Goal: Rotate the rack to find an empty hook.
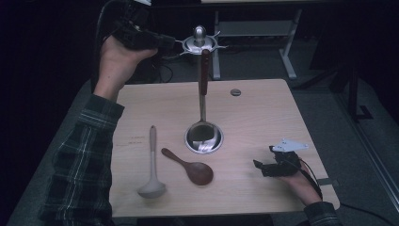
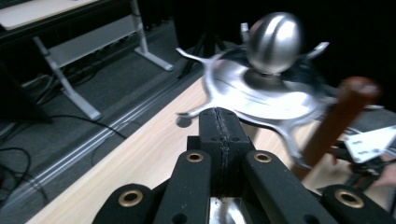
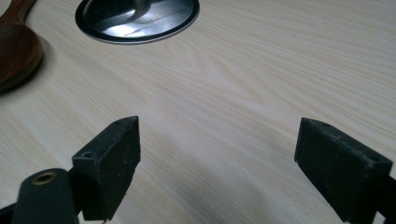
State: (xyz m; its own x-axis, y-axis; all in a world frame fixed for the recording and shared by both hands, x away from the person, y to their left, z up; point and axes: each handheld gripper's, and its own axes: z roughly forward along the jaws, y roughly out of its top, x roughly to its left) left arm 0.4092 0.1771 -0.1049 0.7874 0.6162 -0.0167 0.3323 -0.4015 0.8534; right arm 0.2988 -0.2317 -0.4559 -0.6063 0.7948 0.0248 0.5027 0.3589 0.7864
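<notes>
High view: left gripper (image 1: 176, 44) pinches the rack's (image 1: 200, 43) hook, right gripper (image 1: 264, 157) gapes idle; keep the ladle (image 1: 203, 101) from swinging.

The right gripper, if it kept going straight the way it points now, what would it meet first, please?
Probably the round steel base of the utensil stand. Bare table lies between it and the open right gripper; the brown wooden spoon sits off to one side.
</notes>
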